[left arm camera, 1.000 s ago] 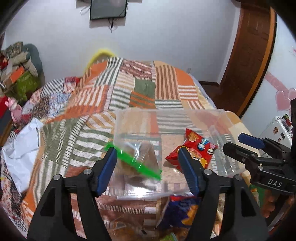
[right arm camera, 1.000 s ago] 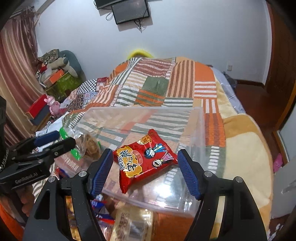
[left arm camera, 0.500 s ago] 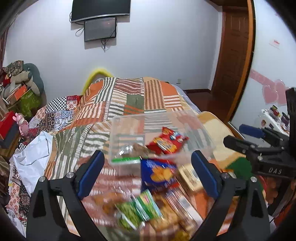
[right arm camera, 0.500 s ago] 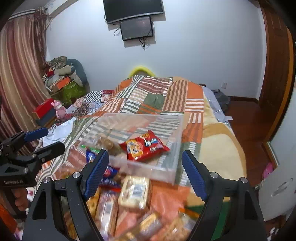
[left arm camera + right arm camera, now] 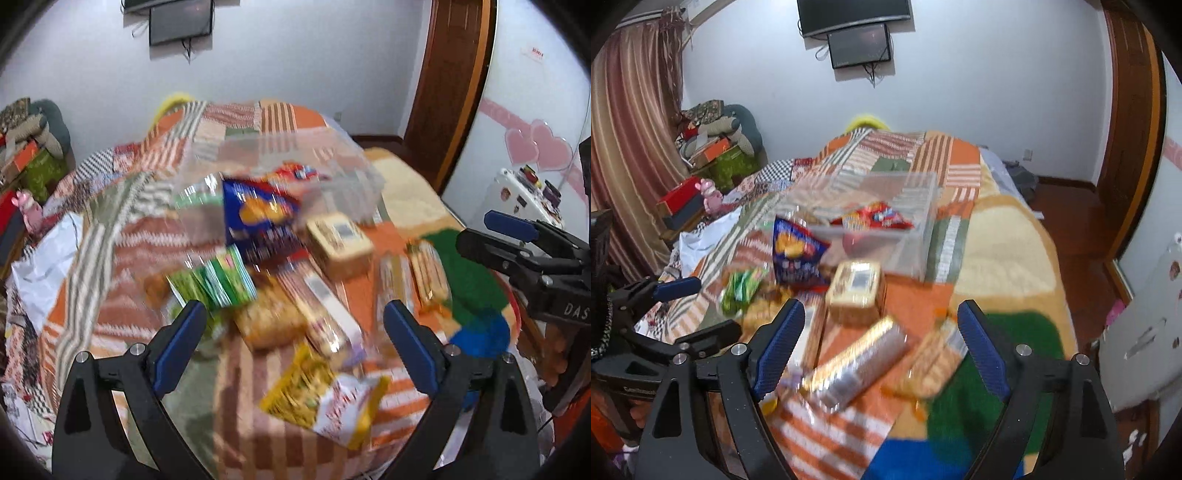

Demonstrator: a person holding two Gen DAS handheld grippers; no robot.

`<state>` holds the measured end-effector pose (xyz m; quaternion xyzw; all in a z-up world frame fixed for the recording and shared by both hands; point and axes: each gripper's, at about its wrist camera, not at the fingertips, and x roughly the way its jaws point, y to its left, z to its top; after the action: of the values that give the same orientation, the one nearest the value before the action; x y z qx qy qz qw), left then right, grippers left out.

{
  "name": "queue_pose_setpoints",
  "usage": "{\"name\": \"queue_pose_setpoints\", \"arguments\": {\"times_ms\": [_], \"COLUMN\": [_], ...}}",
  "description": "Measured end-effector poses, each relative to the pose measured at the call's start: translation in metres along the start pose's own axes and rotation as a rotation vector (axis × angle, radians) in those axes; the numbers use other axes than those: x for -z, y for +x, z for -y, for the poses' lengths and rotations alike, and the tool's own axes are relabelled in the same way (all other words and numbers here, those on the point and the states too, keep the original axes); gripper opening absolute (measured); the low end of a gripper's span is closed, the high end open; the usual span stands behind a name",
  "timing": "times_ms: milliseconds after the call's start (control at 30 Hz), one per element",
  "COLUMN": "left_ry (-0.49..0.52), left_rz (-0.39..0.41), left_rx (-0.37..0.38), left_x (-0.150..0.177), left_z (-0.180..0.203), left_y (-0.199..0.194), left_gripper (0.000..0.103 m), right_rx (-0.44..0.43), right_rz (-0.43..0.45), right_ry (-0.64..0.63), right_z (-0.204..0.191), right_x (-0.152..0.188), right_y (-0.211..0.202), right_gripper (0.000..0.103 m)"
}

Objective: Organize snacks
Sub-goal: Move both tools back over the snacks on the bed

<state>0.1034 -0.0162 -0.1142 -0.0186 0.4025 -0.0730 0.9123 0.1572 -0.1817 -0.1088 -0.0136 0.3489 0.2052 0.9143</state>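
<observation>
Several blurred, bright-wrapped snack packets lie scattered on the bedspread.

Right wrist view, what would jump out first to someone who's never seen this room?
Probably the heap of snack packets strewn over the striped patchwork blanket, with a blue chip bag standing up at its far left. Just behind sits a clear plastic bin holding a red snack packet. The open right gripper frames the near edge.

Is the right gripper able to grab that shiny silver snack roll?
Probably yes. The right gripper, open and empty, sits just above the silver roll, which lies on top with nothing covering it.
</observation>
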Motion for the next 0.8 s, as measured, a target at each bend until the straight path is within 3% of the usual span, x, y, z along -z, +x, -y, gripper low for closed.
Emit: {"name": "queue_pose_setpoints", "arguments": {"times_ms": [333, 567, 733, 800], "left_ry": [0.006, -0.039, -0.049, -0.053], "left_rz": [-0.107, -0.168, -0.145, -0.136], "left_rx": [0.060, 0.089, 0.064, 0.062], "left_x": [0.039, 0.054, 0.060, 0.060], "left_z": [0.017, 0.007, -0.006, -0.011], "left_y": [0.028, 0.046, 0.049, 0.049], "left_gripper": [0.098, 0.098, 0.097, 0.089], "right_rx": [-0.015, -0.034, -0.070, -0.084], "right_rz": [-0.099, -0.143, -0.186, -0.201], "right_ry": [0.026, 0.039, 0.072, 0.086], "right_z": [-0.003, -0.003, -0.003, -0.004], "right_x": [0.032, 0.041, 0.043, 0.044], "right_y": [0.016, 0.025, 0.039, 0.045], "right_gripper": [0.083, 0.083, 0.078, 0.074]}}
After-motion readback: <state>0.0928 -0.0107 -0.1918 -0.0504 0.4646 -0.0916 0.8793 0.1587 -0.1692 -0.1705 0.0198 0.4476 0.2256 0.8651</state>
